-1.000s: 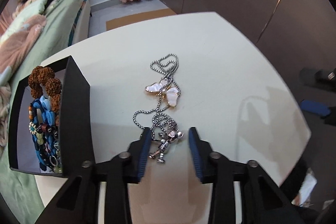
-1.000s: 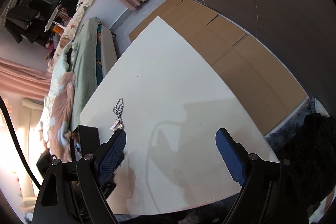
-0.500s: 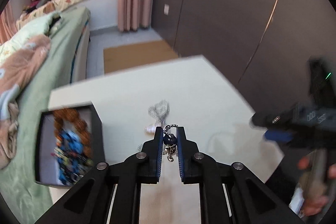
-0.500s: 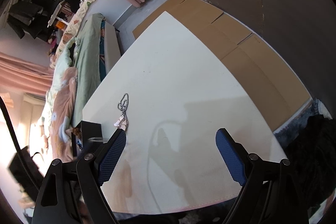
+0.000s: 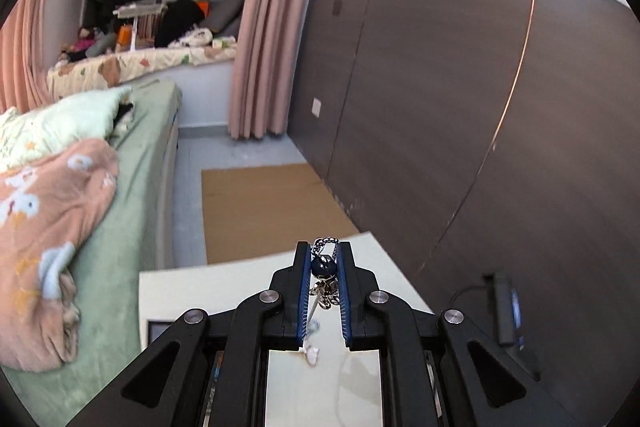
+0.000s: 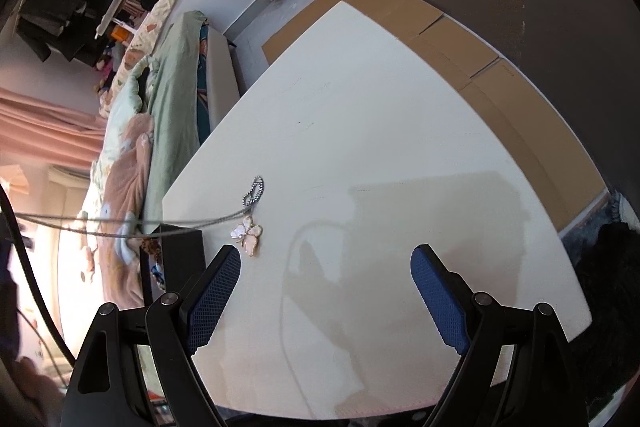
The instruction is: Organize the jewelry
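Left wrist view: the left gripper (image 5: 325, 259) sits low in the middle of the frame. Its blue pads (image 5: 306, 291) are pinched tight on a necklace (image 5: 325, 265). A dark blue bead and a bit of silver chain show betw. the tips, w/ small silver charms hanging just under. A pale charm dangles lower, over the white table (image 5: 224, 291). A green bed (image 5: 132, 211) fills the left side. A pink curtain (image 5: 272, 27) hangs at the top middle.

Right wrist view: the right gripper (image 6: 326, 291) is at the bottom, jaws wide apart, nothing betw. them. The chain stretches in a thin line from the left edge to the table. Its far loop & a pink flower charm (image 6: 248, 233) lie on the table, just above the left pad. A black box (image 6: 182, 259) stands at the table's left edge, beads inside.
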The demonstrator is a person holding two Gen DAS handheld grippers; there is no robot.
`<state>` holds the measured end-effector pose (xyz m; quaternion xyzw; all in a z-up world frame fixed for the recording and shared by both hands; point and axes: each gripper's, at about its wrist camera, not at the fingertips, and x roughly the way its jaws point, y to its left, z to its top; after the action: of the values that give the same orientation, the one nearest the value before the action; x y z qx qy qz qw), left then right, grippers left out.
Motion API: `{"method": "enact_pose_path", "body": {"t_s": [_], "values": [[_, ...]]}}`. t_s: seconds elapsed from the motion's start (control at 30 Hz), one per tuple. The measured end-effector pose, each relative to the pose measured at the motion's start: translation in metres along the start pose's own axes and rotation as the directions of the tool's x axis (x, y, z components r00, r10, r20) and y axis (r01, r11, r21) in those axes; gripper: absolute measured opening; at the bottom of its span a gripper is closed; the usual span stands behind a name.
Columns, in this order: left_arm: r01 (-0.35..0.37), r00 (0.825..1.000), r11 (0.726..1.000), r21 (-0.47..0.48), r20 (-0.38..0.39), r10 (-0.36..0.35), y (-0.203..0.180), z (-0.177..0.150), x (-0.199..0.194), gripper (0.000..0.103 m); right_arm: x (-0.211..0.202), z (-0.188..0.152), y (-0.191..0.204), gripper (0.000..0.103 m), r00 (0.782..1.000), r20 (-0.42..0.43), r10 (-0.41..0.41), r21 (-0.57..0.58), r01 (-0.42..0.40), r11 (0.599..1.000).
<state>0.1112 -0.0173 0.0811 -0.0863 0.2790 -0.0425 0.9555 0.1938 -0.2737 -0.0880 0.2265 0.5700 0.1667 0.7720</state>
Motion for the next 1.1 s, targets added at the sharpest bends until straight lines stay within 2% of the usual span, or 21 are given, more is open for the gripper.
{"method": "enact_pose_path", "body": {"t_s": [0.4,0.47,0.53,0.7,0.8,0.83,1.0,1.03,1.07,1.1], "values": [[-0.052,0.990,0.999,0.005,0.130,0.051,0.023,0.051,-0.057,0.013,0.038,0.002,0.047,0.088,0.998,-0.065,0.000,-0.121,-0.008,0.993],[-0.070,0.986,0.998,0.009,0.156,0.067,0.028,0.061,-0.067,0.013,0.048,0.002,0.058,0.081,0.997,-0.078,-0.008,-0.156,-0.004,0.988],[-0.082,0.981,0.997,0.009,0.174,0.079,0.034,0.068,-0.075,0.013,0.059,0.002,0.069,0.078,0.995,-0.097,-0.026,-0.198,0.006,0.980],[-0.104,0.975,0.995,0.006,0.195,0.101,0.051,0.077,-0.088,0.013,0.082,-0.003,0.094,0.076,0.989,-0.098,-0.109,-0.300,0.075,0.951],[-0.115,0.973,0.993,-0.005,0.200,0.114,0.062,0.077,-0.094,0.013,0.093,-0.010,0.106,0.073,0.983,-0.080,-0.163,-0.363,0.123,0.923],[-0.118,0.973,0.993,-0.009,0.201,0.118,0.065,0.077,-0.096,0.013,0.099,-0.014,0.112,0.070,0.978,-0.070,-0.196,-0.394,0.153,0.906],[-0.122,0.972,0.992,-0.021,0.199,0.123,0.074,0.075,-0.102,0.013,0.110,-0.027,0.130,0.066,0.952,0.018,-0.304,-0.501,0.272,0.821],[-0.121,0.972,0.992,-0.022,0.199,0.123,0.073,0.074,-0.103,0.013,0.111,-0.029,0.133,0.062,0.945,0.036,-0.325,-0.516,0.296,0.804],[-0.121,0.972,0.992,-0.023,0.198,0.123,0.074,0.074,-0.104,0.013,0.112,-0.032,0.135,0.051,0.937,0.055,-0.346,-0.532,0.321,0.784],[-0.121,0.972,0.992,-0.025,0.199,0.123,0.075,0.074,-0.106,0.013,0.112,-0.034,0.137,0.046,0.927,0.075,-0.368,-0.548,0.347,0.761]]}}
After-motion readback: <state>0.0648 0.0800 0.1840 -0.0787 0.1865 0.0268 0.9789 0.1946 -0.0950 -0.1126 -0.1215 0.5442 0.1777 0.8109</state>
